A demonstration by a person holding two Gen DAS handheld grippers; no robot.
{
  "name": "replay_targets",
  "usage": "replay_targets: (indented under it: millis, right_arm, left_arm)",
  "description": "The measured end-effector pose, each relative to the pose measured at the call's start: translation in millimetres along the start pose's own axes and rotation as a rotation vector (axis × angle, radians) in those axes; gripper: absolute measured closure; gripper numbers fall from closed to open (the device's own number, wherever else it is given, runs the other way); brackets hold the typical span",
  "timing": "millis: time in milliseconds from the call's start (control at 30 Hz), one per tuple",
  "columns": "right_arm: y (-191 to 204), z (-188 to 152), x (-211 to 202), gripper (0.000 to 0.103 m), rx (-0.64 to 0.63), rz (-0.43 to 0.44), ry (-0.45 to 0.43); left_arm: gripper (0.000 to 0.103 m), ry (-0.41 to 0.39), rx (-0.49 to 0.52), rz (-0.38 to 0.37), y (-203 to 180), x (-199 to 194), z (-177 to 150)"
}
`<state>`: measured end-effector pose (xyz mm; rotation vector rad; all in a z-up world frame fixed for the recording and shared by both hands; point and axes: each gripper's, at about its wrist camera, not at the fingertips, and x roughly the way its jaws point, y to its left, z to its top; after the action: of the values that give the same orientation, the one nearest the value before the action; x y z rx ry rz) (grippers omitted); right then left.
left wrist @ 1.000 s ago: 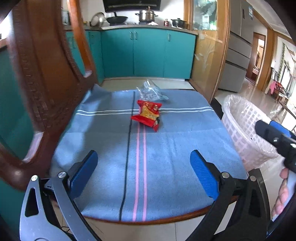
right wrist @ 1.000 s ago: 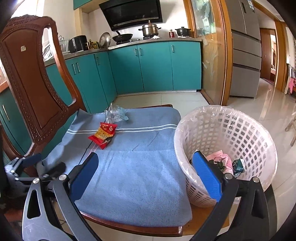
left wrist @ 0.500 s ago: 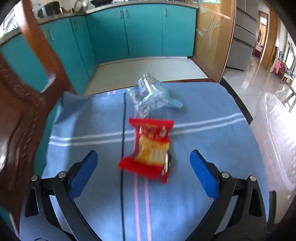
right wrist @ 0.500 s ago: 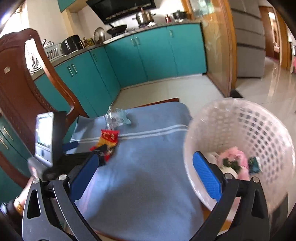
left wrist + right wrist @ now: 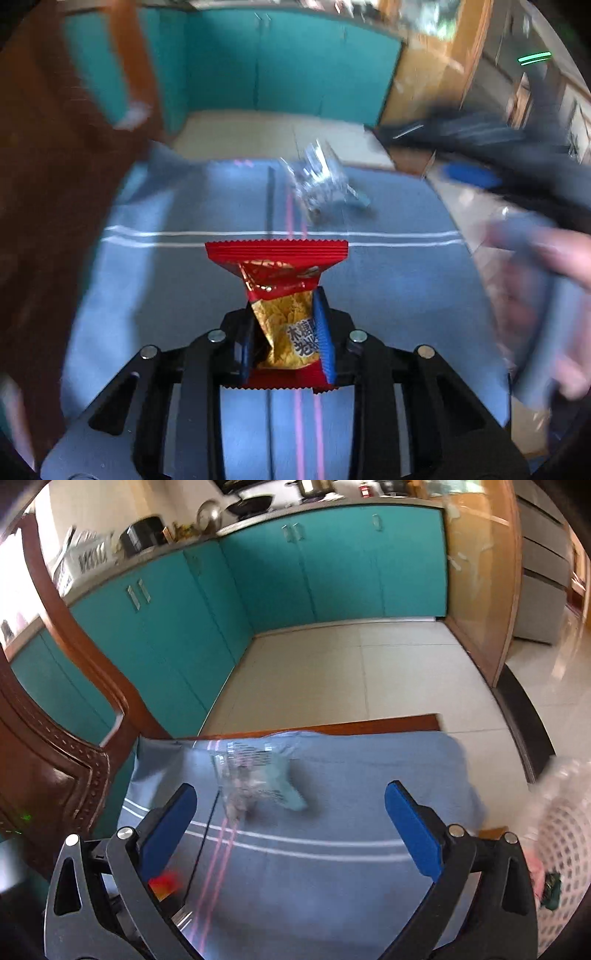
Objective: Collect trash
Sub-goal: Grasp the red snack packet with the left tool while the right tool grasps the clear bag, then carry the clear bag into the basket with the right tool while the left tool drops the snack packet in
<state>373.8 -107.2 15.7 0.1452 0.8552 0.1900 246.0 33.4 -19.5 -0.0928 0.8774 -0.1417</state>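
Note:
A red and gold snack packet lies on the blue striped cloth. My left gripper has its jaws closing on the packet's near half, and the blue pads pinch and crumple it. Farther back lies a crumpled clear plastic wrapper. In the right wrist view my right gripper hangs open just in front of that wrapper, with nothing between its fingers. The right gripper's blurred blue pad and the hand holding it show at the right of the left wrist view.
A white mesh basket lined with plastic stands at the table's right edge and holds some trash. A carved wooden chair rises at the left. Teal cabinets and tiled floor lie beyond the table's far edge.
My left gripper moved forward over the red packet and its jaws closed in on it. My right gripper swung left from the basket to the clear wrapper.

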Motion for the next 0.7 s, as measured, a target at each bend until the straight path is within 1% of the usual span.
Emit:
replay_targets:
  millis: [67,133,167,233,267,300,333,367,400,467,533,567,600,633,667,700]
  right_arm:
    - [25,1,23,0.004,-0.063,-0.011,0.009]
    - [44,5,41,0.004,-0.114,-0.052,0.017]
    - [54,5,55,0.004,-0.145,-0.086,0.033]
    - [62,2,76,0.005,-0.173,-0.112,0.088]
    - [63,-1,85,0.021,-0.185,-0.125,0.115]
    - [63,-4,88,0.045,-0.196,-0.134,0.134]
    - [62,-8,92,0.048,-0.202,-0.138,0.162]
    - [61,-11,88,0.063,-0.200,-0.140,0.145]
    - [60,-13,80,0.073,-0.208,-0.143,0.130]
    - [55,-21,63,0.073,-0.195,-0.110,0.126]
    - [51,-34,28,0.073,-0.196,-0.068,0.076]
    - [48,-42,9,0.073,-0.202,-0.048,0.050]
    - [44,-54,-19,0.073,-0.209,-0.025,0.013]
    - [41,-62,-40,0.073,-0.213,-0.011,-0.014]
    - [36,-75,-70,0.073,-0.219,0.004,-0.051]
    - [33,-83,-87,0.073,-0.222,0.015,-0.070]
  left_arm:
    - [0.072,-0.040,-0.029,0.001,5,-36,-9]
    - [0.070,-0.102,-0.067,0.012,10,-70,-18]
    - [0.070,-0.127,-0.094,0.014,14,-83,-23]
    - [0.070,-0.157,-0.170,0.006,17,-100,-40]
    - [0.070,-0.157,-0.183,0.001,16,-101,-45]
    - [0.070,-0.150,-0.183,-0.015,12,-101,-52]
    - [0.070,-0.136,-0.161,-0.023,6,-97,-53]
    - [0.070,-0.128,-0.136,-0.032,1,-96,-52]
    - [0.070,-0.133,-0.120,-0.035,-3,-98,-51]
    - [0.070,-0.142,-0.123,-0.046,-2,-103,-49]
    - [0.070,-0.148,-0.120,-0.057,-2,-108,-50]
    - [0.070,-0.157,-0.120,-0.054,-2,-113,-50]
    - [0.070,-0.161,-0.111,-0.055,-3,-118,-50]
    - [0.070,-0.165,-0.102,-0.055,-4,-122,-58]
    - [0.070,-0.171,-0.094,-0.052,-7,-123,-63]
    - [0.070,-0.175,-0.089,-0.051,-7,-125,-64]
